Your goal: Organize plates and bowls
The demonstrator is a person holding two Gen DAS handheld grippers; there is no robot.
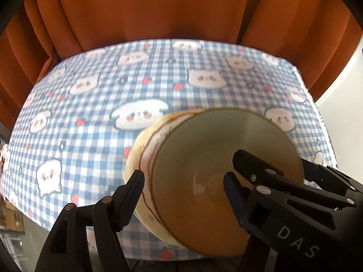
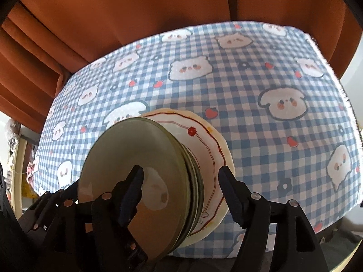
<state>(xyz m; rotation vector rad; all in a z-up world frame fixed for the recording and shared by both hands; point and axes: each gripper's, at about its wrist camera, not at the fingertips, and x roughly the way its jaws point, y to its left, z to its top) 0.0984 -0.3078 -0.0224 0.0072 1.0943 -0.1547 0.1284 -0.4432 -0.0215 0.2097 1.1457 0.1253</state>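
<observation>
A stack of olive-green bowls [image 1: 204, 158] [image 2: 127, 149] stands on cream plates with a red wavy line [image 1: 140, 145] [image 2: 204, 140], near the front edge of the blue checked tablecloth [image 1: 102, 117] [image 2: 261, 140]. My left gripper [image 1: 183, 176] is open and straddles the stack's left side, with one finger outside by the plate rim and the other inside the top bowl. My right gripper [image 2: 180, 172] is open too and straddles the right side, with one finger in the bowl and one over the plate rim. Neither gripper's pads press on anything. The right gripper's fingers [image 1: 261, 165] show in the left wrist view.
An orange curtain [image 1: 158, 11] [image 2: 113, 11] hangs right behind the table. The cloth's frayed right edge [image 2: 335, 86] marks the table's side. Cluttered items [image 2: 13, 140] stand off the table's left side. Bare cloth lies behind and beside the stack.
</observation>
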